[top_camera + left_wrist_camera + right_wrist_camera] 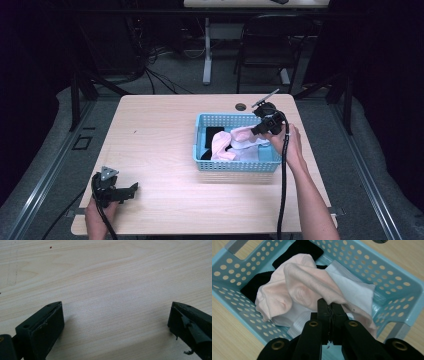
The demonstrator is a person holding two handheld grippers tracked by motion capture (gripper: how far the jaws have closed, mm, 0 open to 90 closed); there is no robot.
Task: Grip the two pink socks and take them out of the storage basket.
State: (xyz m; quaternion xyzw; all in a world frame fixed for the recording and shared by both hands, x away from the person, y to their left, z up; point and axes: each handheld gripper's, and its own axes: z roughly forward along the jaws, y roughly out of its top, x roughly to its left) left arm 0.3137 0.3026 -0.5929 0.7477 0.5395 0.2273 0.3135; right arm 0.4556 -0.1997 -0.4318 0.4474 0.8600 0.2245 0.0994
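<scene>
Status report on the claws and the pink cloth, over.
Right claw shut on pink cloth, over blue basket. Left claw open, over bare table. Nothing in the way.

bright even tabletop, dark murky surroundings

Light wooden table point(165, 145) with a dark round grommet hole point(241, 106) near its far edge. A light blue perforated plastic basket point(235, 166) stands just on the near side of the hole; the left gripper point(131, 190) rests on the tabletop well apart from the basket, toward the near left corner.
</scene>
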